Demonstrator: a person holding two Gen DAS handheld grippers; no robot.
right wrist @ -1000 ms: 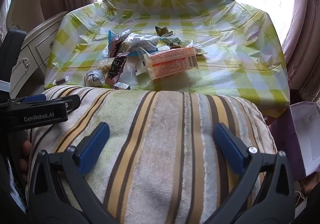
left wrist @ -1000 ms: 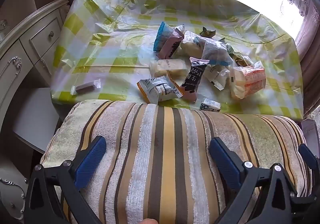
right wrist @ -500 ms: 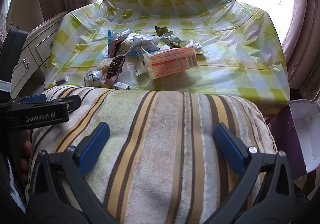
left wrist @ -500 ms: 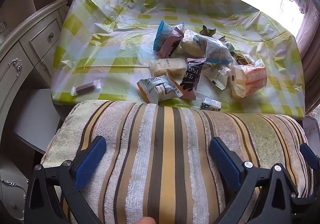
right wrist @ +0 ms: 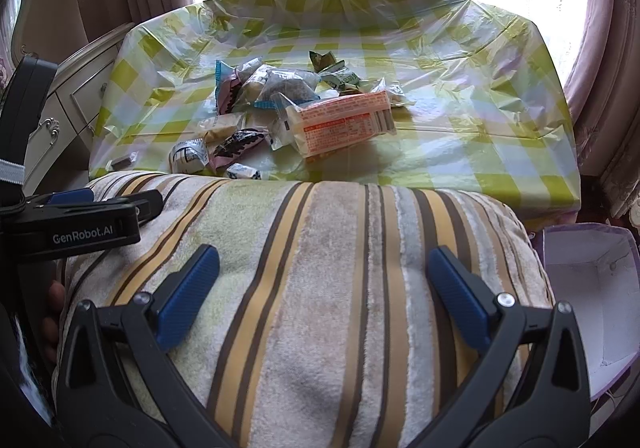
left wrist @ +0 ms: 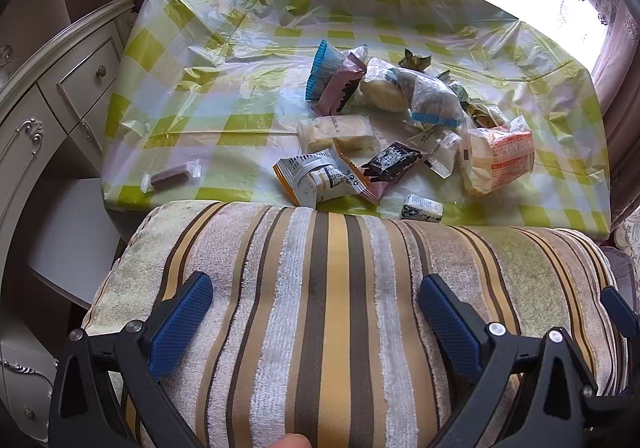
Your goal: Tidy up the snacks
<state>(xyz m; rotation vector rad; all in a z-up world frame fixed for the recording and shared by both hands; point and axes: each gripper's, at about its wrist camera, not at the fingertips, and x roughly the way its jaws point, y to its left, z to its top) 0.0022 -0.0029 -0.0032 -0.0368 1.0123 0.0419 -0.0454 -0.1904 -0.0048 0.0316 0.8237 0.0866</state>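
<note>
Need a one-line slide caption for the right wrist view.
Open right gripper over a striped cushion, snack pile ahead on the checked table, white box at right.

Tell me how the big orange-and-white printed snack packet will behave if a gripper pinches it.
The orange-and-white printed snack packet looks like thin crinkly film, so it will probably dent and feel slippery. It seems light for its bulk. Lying flat on the green checked plastic tablecloth, it should slide rather than roll.
</note>
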